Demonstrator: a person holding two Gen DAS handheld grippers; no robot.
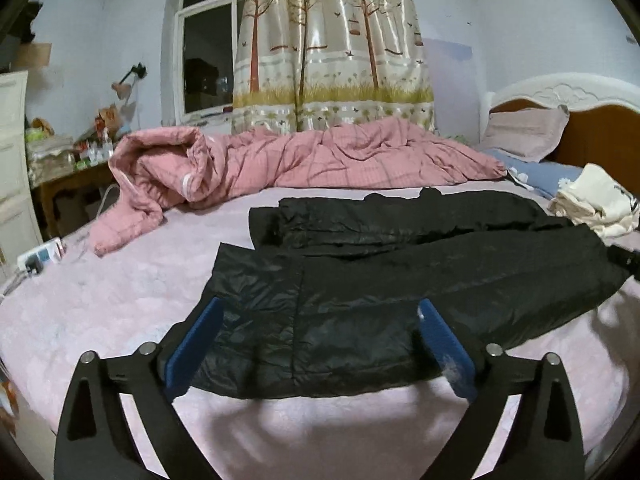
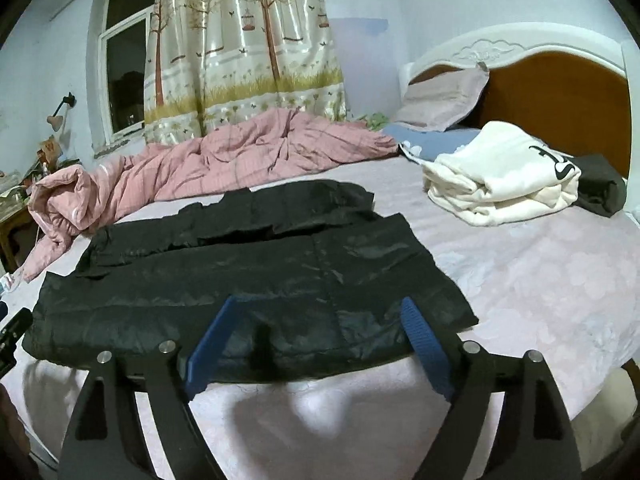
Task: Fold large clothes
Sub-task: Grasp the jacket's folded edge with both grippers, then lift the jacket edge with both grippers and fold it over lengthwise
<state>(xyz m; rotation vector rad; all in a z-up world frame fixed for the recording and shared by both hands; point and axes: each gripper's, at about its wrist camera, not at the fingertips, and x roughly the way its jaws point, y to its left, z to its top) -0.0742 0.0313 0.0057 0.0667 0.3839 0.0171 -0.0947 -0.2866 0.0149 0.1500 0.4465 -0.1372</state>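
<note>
Wide-spread jaws frame a shiny black jacket (image 1: 400, 280) lying flat.

Past my work I see a rumpled pink quilt (image 1: 256, 164) along the far side of the bed (image 1: 120, 300), a tree-print curtain (image 1: 332, 48) beside the dark window (image 1: 208, 56), and a pillow (image 2: 444, 98) against the wooden headboard (image 2: 556, 96).

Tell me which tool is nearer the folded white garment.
Right. The right tool sits at the black jacket's end toward the white garment; the left tool is at the far end.
</note>
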